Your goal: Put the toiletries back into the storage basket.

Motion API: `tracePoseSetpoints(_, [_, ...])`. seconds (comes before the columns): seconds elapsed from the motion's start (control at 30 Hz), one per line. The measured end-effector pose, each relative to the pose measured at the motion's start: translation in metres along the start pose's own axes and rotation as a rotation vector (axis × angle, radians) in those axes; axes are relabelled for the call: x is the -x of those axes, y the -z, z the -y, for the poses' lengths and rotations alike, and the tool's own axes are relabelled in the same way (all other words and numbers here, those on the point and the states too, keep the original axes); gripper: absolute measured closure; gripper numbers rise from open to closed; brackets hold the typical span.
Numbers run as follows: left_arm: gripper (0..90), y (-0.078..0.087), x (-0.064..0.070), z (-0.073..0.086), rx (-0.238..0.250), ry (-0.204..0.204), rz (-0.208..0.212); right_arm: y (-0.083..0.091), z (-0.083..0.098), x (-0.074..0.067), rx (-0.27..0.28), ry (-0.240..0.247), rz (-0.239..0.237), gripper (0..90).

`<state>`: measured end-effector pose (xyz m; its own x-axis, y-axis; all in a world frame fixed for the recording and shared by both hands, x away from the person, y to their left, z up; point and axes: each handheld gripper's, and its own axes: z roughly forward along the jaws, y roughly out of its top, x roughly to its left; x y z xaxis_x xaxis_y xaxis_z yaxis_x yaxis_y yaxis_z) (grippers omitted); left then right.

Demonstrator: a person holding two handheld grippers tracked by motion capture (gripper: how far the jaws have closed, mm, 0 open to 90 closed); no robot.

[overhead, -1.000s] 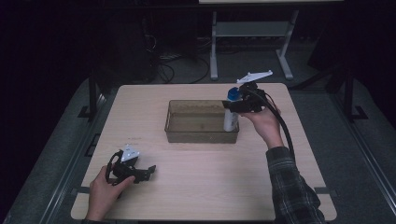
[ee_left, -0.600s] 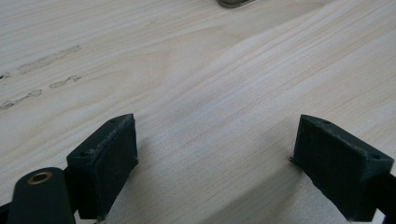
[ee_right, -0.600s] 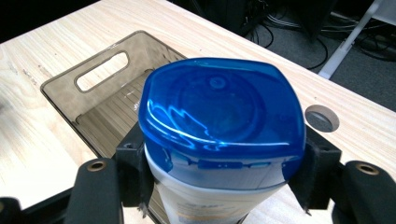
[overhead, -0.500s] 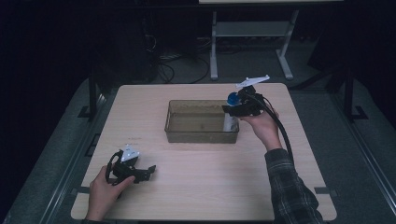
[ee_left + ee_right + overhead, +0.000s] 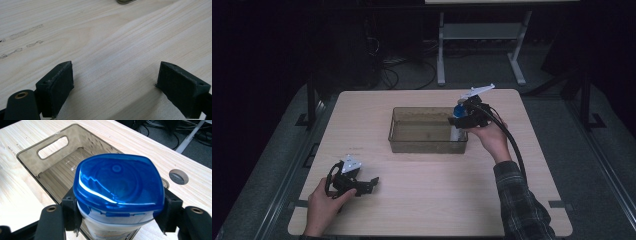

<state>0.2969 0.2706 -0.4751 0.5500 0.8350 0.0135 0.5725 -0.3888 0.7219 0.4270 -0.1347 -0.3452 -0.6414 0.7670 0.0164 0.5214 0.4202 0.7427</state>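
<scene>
A person stands at a light wooden worktop [image 5: 432,210] with a hand-held gripper in each hand. The right hand-held gripper [image 5: 460,121] pinches a white container with a blue lid [image 5: 119,183], its jaws pressed against the body just under the lid. The container hangs upright over the right end of a smoky translucent plastic bin [image 5: 412,142] that sits mid-worktop. Compared with a second ago, the container has shifted slightly leftward and inward, from the bin's right wall to above its interior. The right gripper view looks down past the lid onto the bin's ribbed floor and a handle slot in the far wall. This reads as the start of lowering the container into the bin. The left hand-held gripper [image 5: 371,183] rests near the front left of the worktop, jaws spread apart with nothing between them, unmoved.
</scene>
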Motion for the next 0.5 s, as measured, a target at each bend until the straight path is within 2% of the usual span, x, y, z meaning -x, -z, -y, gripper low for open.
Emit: tracePoseSetpoints(0.5, [12.1, 0.000, 0.000, 0.000, 0.001, 0.001, 0.000, -0.010, 0.009, -0.001, -0.035, 0.004, 0.004, 34.4])
